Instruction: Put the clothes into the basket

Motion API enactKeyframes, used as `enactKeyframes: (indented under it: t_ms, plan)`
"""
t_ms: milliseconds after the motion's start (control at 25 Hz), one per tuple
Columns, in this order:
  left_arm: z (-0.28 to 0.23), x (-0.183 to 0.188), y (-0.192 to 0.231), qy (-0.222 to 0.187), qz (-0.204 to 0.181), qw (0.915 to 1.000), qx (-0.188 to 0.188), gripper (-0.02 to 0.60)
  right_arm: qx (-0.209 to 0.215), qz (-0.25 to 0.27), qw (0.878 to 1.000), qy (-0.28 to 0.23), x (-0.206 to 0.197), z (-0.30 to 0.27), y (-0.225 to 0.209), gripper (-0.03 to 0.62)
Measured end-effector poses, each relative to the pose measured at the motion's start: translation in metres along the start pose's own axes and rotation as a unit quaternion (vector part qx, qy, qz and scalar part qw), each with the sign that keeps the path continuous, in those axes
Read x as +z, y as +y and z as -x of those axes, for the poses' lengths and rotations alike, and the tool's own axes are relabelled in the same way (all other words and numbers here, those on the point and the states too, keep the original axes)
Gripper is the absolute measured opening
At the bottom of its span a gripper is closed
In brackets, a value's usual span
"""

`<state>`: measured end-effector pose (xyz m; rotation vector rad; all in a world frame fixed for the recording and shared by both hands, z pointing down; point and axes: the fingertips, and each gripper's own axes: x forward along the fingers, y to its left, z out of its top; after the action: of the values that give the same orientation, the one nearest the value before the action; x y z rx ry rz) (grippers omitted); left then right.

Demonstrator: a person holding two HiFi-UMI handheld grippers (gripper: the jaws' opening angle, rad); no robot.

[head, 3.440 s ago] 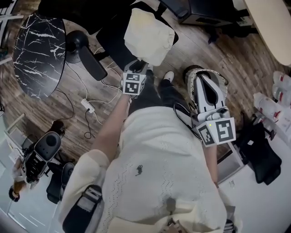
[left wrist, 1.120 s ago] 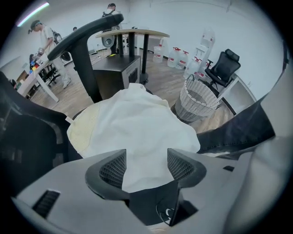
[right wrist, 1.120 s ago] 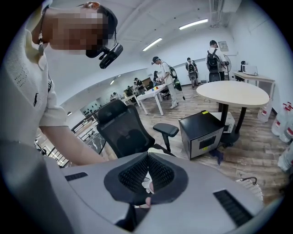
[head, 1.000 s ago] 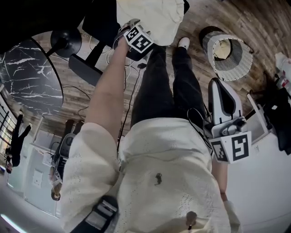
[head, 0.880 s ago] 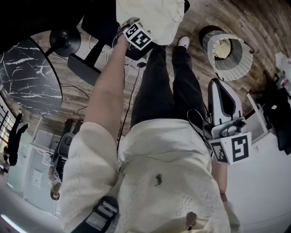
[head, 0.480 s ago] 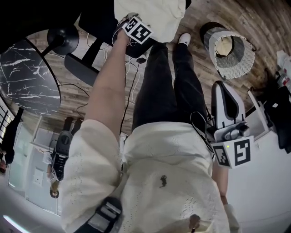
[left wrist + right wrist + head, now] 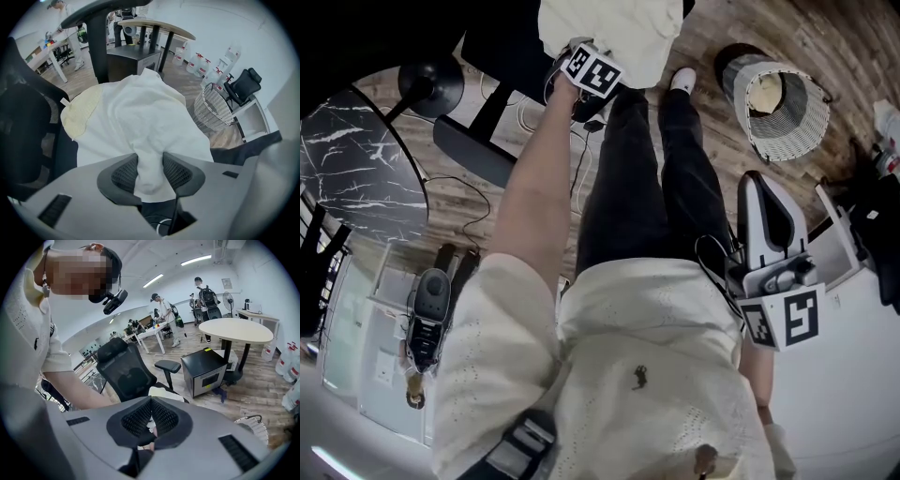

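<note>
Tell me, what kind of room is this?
Most likely an open-plan office or workroom. There is a black swivel office chair and a pale round table on a wood-plank floor. Farther back, people stand by long white desks under strip ceiling lights.

An open office, shown by swivel chair [image 7: 124, 373], round table [image 7: 236, 329], desks [image 7: 149, 333] and ceiling strip lights [image 7: 194, 260].

Black office chair [image 7: 124, 373], seemingly marble table [image 7: 356, 178]
</note>
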<state>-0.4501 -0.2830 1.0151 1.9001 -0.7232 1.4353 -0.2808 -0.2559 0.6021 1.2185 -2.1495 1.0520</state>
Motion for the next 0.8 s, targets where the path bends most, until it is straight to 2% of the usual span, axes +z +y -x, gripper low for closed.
enactKeyframes:
  t_ms: [160,400,800]
  plan:
    - [0.007,-0.002,-0.005,-0.004,0.039,0.9992,0.005,0.12,0.001,0.004,1.0,-0.009,0.004,0.003,0.003,0.009]
    - [0.021,-0.006,-0.012,0.005,0.028,0.9996,0.006,0.065,0.006,0.012,1.0,-0.022,0.014,0.009,0.013,0.009]
    - [0.052,-0.003,-0.025,0.001,0.032,0.9995,0.0,0.044,0.005,0.022,0.999,-0.045,0.025,0.031,0.022,0.008]
